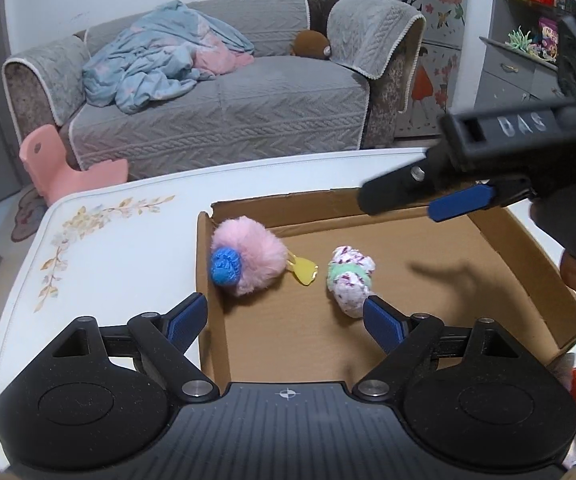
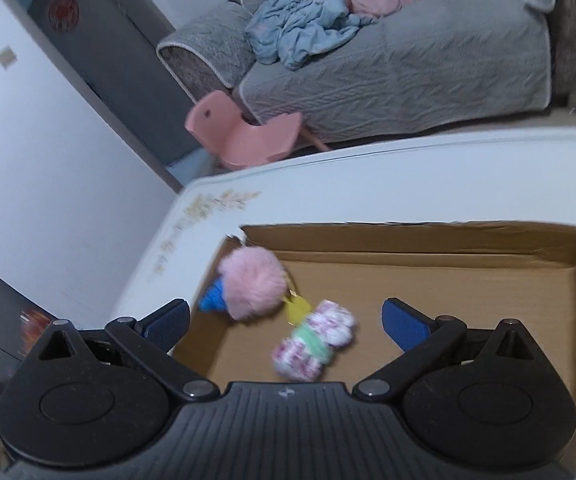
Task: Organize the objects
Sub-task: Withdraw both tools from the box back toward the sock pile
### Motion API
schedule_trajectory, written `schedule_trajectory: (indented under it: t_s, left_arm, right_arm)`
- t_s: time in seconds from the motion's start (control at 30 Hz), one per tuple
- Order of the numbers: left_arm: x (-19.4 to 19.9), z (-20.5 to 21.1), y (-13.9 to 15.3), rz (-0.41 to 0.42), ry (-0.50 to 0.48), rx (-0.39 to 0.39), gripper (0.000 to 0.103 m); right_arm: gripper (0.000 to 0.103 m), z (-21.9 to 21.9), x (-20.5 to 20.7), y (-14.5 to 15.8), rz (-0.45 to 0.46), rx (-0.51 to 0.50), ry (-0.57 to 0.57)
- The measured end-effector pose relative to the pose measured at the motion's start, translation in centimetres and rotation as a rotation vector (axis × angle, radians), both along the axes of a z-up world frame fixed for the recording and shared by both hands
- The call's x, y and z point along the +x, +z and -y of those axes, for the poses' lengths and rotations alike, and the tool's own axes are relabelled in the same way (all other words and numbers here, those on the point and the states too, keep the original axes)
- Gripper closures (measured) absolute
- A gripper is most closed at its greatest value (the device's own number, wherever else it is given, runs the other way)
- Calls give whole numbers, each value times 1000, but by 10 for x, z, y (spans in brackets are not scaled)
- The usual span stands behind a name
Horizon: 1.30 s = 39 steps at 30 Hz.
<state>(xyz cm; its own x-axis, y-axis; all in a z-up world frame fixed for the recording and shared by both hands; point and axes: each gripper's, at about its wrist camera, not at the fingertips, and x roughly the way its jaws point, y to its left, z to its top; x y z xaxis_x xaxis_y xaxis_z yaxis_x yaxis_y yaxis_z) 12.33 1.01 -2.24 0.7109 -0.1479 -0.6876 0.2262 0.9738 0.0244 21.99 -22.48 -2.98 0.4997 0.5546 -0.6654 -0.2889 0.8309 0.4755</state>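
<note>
Surface [image 1: 88,240] carries a cardboard box [image 1: 528,264]. Inside, from left: pink pompom [image 1: 248,260], yellow clip [image 1: 304,272], then rolled sock [image 1: 350,280], long axis running away from the camera. Left gripper [image 1: 284,320] spread wide, empty, sock touching its right finger. Right gripper [image 2: 284,324] likewise wide, empty, above the box.

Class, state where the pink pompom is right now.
The pink pompom lies in the cardboard box at its far-left corner, touching the left wall, with the yellow tag beside it.
</note>
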Motion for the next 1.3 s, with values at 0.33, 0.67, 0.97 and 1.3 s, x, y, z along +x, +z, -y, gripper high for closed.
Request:
schedule_trajectory:
  t_s: [0.33, 0.67, 0.97, 1.3]
  left_arm:
    - [-65, 0, 26, 48, 15, 14, 6]
    - [-151, -16, 14, 63, 87, -62, 6]
    - [-253, 2, -2, 111, 53, -111, 1]
    - [-256, 33, -46, 39, -6, -81, 1]
  right_arm:
    - [1, 33, -83, 28, 126, -93, 26]
    - [1, 76, -207, 29, 287, -160, -1]
    - [1, 57, -332, -17, 452, -217, 166]
    - [5, 20, -319, -54, 446, -267, 282]
